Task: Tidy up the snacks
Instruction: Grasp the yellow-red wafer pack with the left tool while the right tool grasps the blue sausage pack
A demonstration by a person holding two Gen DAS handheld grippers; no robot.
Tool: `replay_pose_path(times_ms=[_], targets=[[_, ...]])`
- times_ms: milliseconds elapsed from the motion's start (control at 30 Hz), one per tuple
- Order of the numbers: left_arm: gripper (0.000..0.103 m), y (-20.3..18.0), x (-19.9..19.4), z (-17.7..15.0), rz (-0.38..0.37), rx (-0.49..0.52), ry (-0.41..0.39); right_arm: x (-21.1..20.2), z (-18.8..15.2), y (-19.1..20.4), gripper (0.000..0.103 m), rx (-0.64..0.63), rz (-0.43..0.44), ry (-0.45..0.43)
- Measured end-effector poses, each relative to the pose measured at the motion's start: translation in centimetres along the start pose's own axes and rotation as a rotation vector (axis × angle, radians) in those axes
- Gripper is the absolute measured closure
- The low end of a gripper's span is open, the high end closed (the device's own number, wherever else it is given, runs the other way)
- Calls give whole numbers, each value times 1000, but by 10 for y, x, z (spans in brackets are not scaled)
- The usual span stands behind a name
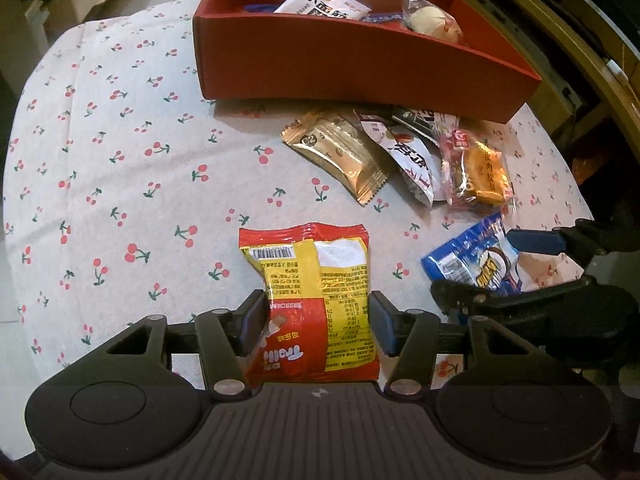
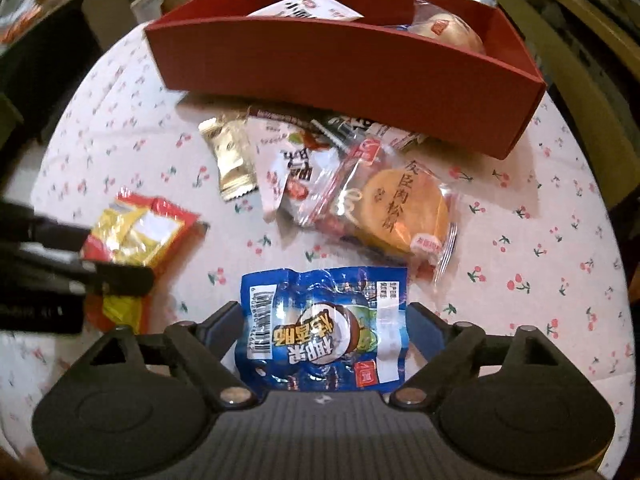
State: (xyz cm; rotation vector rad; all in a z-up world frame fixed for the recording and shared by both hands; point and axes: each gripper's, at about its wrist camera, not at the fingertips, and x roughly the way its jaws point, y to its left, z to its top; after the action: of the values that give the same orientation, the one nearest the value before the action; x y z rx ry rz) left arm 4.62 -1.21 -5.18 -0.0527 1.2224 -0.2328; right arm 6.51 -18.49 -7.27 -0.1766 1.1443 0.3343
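Between left gripper [image 1: 316,326] fingers sits a red-yellow pack [image 1: 310,304], pads touching both its sides, clamped on it; right gripper [image 2: 326,334] likewise clamped on a blue pack [image 2: 326,332], both packs low over the cherry-print cloth [image 1: 120,160]. Just beyond, a loose cluster on the cloth: gold sachet [image 1: 340,156], white-red pack [image 1: 412,160] overlapping a clear-wrapped cake [image 2: 400,212], black-white pack [image 1: 420,118] tucked against the box. Farthest, red box [image 1: 352,68] holds a white pack [image 1: 320,0], a wrapped bun [image 1: 434,20] and purple bits between them
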Motion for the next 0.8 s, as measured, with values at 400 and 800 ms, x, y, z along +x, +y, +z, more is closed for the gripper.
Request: replay_pose_path(times_ms=[400,800], targets=[[44,-3,-7,-1,-12,19,-19,-28,-9,-11,32,60,-1,-82],[44,-1,-5,0,-36,9,-10,-21,-21,-7,12,41,55,39]])
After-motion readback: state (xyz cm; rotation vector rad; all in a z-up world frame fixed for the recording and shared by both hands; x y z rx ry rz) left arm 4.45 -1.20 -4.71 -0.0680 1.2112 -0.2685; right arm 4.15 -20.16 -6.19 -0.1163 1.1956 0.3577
